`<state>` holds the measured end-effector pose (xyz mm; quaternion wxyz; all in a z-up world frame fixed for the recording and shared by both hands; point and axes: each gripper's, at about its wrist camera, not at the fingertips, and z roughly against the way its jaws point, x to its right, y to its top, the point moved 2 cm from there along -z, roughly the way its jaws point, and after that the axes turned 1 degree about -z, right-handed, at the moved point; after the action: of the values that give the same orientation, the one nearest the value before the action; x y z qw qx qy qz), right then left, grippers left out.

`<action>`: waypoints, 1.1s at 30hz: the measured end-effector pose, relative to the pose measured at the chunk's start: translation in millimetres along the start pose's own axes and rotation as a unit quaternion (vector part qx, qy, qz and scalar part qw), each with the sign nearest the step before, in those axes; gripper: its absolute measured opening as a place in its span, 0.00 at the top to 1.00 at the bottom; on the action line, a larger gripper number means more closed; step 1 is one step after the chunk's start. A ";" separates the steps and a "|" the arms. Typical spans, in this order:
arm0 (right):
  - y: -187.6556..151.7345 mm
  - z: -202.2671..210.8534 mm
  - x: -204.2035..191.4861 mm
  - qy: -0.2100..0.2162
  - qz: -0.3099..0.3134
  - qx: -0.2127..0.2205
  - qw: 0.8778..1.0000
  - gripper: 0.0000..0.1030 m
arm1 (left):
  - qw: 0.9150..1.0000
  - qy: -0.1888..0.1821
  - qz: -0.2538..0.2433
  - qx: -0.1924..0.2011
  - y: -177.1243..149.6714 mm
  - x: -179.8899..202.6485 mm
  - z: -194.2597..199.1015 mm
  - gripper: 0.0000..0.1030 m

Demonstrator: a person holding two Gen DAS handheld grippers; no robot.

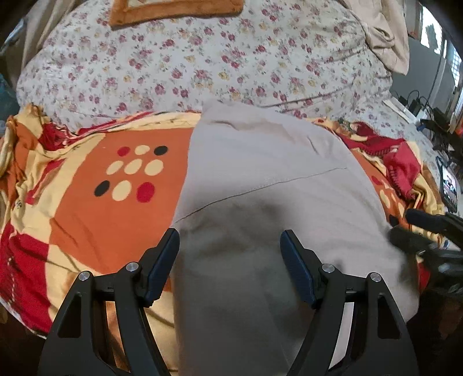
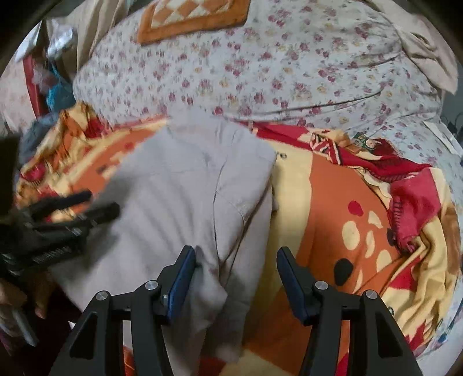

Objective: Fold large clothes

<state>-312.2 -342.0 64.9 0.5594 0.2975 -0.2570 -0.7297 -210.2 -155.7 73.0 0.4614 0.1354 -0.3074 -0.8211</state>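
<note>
A large grey garment (image 1: 266, 179) lies partly folded on an orange, red and yellow blanket (image 1: 95, 202); it also shows in the right wrist view (image 2: 179, 191). My left gripper (image 1: 230, 245) is open, held just above the garment's near part, with nothing between its fingers. My right gripper (image 2: 235, 260) is open over the garment's near right edge, its left finger (image 2: 182, 277) touching a fold of the cloth. The right gripper shows at the right edge of the left wrist view (image 1: 416, 228), and the left gripper shows blurred at the left of the right wrist view (image 2: 95, 204).
A floral sheet (image 1: 202, 57) covers the bed beyond the blanket. An orange-bordered mat (image 1: 173, 11) lies at the far end. A beige cloth (image 1: 387, 37) sits at the far right. Cables and devices (image 1: 434, 121) lie past the bed's right edge.
</note>
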 end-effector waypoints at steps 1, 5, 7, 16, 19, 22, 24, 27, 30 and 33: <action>2.1 8.3 -0.2 0.007 -0.011 0.010 1.000 0.43 | 1.000 0.004 0.003 0.005 -0.4 -0.8 3.3 0.30; 7.6 27.4 -7.2 0.019 -0.035 0.041 0.998 0.26 | 1.000 0.006 0.011 0.017 -1.6 -1.4 16.1 0.30; 9.1 27.9 -11.8 0.016 -0.036 0.043 0.998 0.26 | 1.000 0.007 0.008 0.022 -2.8 0.0 23.5 0.30; 3.6 26.1 -28.1 0.008 -0.037 0.041 0.998 0.17 | 0.998 0.018 0.017 0.056 -10.2 -2.9 50.2 0.30; 2.5 29.3 -36.6 0.008 -0.025 0.044 0.999 0.17 | 0.998 0.021 0.021 0.054 -11.3 -3.5 53.0 0.30; 2.8 31.5 -42.1 0.010 -0.020 0.048 0.999 0.17 | 0.998 0.023 0.022 0.059 -12.1 -3.6 56.6 0.30; 2.1 32.2 -44.7 0.011 -0.018 0.049 0.999 0.17 | 0.998 0.023 0.023 0.061 -12.2 -3.6 57.3 0.30; 2.9 31.6 -46.6 0.011 -0.019 0.050 0.999 0.16 | 0.998 0.024 0.023 0.060 -12.1 -3.3 57.1 0.30; 7.2 29.6 -48.2 0.009 -0.020 0.051 0.998 0.16 | 0.998 0.026 0.021 0.058 -11.0 -4.1 56.6 0.30; 14.1 25.8 -50.2 0.005 -0.016 0.052 0.998 0.16 | 0.998 0.029 0.022 0.059 -8.9 -5.8 56.1 0.30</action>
<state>-311.6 -295.7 100.0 0.5327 0.3338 -0.2876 -0.7225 -241.5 -126.0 110.4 0.4796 0.1794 -0.3442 -0.7869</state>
